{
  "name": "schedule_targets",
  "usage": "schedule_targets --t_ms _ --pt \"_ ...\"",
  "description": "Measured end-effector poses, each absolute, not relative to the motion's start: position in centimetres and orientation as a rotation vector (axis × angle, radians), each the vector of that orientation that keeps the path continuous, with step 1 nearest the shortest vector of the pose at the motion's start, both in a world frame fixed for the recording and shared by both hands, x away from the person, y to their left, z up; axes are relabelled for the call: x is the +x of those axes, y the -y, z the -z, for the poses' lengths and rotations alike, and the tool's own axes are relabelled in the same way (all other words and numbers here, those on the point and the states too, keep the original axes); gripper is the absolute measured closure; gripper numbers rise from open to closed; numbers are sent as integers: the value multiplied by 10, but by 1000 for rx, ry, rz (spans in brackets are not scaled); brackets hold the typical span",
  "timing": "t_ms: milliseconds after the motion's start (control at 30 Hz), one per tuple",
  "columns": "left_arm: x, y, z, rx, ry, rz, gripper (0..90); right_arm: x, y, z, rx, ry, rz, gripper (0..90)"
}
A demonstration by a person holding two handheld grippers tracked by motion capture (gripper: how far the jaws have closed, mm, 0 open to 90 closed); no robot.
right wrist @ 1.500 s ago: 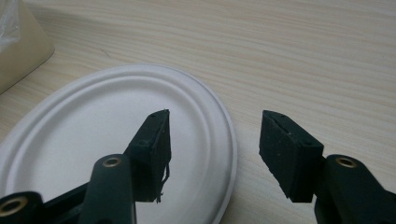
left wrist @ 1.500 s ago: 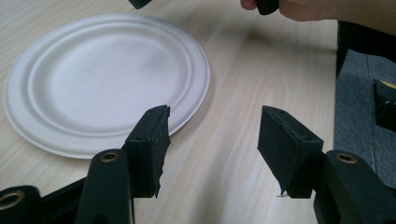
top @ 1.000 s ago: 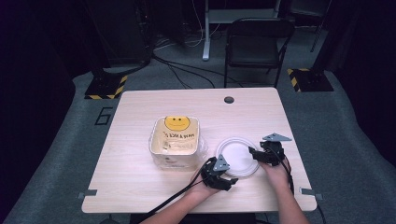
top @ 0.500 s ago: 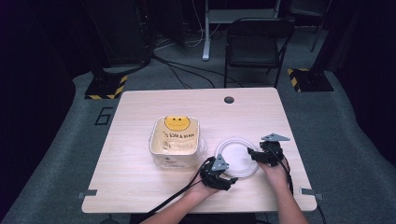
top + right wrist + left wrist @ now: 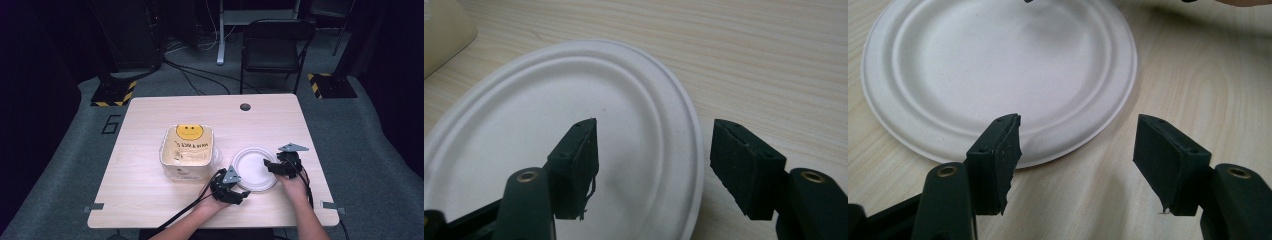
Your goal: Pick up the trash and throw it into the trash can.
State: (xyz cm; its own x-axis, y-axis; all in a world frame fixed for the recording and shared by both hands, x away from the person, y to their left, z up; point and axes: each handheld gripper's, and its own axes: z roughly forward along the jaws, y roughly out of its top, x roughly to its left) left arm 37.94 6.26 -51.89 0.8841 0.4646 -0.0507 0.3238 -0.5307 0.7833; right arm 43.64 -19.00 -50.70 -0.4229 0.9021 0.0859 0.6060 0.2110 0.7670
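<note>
Little is changing since a second ago: both grippers are staying at the white paper plate, the left one having edged only slightly along the plate's near rim.

From the high view, the plate is lying flat on the wooden table, toward the near right part of the top. At the plate's 9 o'clock, just beside it, a cream tub with a yellow smiley face is standing. A dark round hole is showing in the tabletop at the plate's 12 o'clock, well apart from it. Beyond the table's far edge a black folding chair is standing on the grey floor.

At the plate's 7 o'clock the left gripper is sitting by the rim. In the left gripper view its jaws are standing wide apart and gripping nothing, one pad overlapping the plate's near edge, the other over bare wood.

At the plate's 3 o'clock the right gripper is resting. In the right gripper view its jaws are likewise spread wide and empty, straddling the plate's rim: one pad over the plate, the other over the table.
</note>
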Motion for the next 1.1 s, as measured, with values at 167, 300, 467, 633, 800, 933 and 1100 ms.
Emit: schedule_targets --t_ms 167,300,467,633,800,933,1100 --pt "380 -62 521 2195 -564 -204 346 436 190 506 1407 -2119 -1097 368" --pt "380 -61 525 2204 -571 -196 346 435 190 503 1401 -2117 -1135 435" --pt "382 -62 524 2207 -574 -192 348 432 191 496 1401 -2092 -1172 524" --pt "382 -62 525 2201 -578 -196 350 425 192 481 1362 -2054 -1201 680" --pt "381 -62 525 2203 -573 -204 351 422 194 475 1360 -2051 -1235 735" --pt "381 -63 524 2214 -570 -203 353 421 194 470 1369 -2060 -1265 757" --pt "379 -65 522 2216 -567 -204 355 416 193 459 1361 -2055 -1303 777"
